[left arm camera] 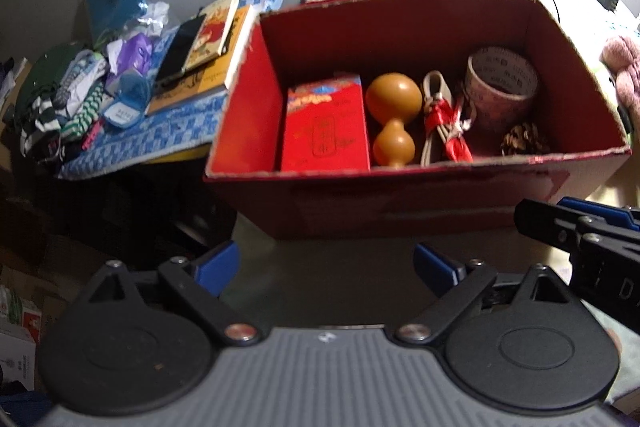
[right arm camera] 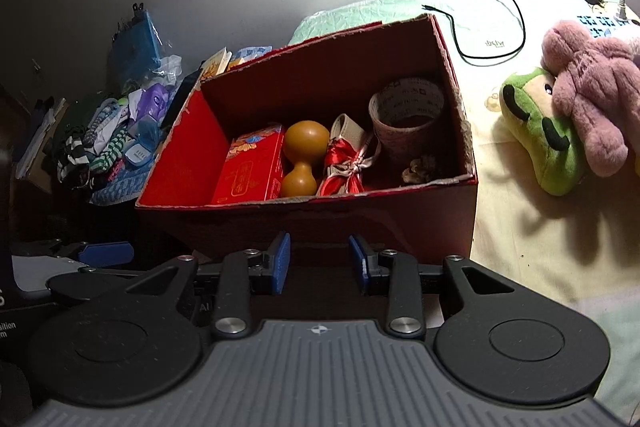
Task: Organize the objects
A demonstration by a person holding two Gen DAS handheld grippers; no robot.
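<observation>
Five items in red box (right arm camera: pixel 384 203), tan gourd (right arm camera: pixel 302 157)

Two matching hand-held grippers, black and grey with blue pads.

The left gripper (left arm camera: pixel 326 263) and the right gripper (right arm camera: pixel 320 263) each carry two black linkage arms behind the jaws, pinned with silver screws onto round black discs at either side. Between the discs sits a ribbed grey housing (a small white cross-shaped mark at its front edge). The blue finger pads (right arm camera: pixel 282 261) show a fine ribbed face.
</observation>
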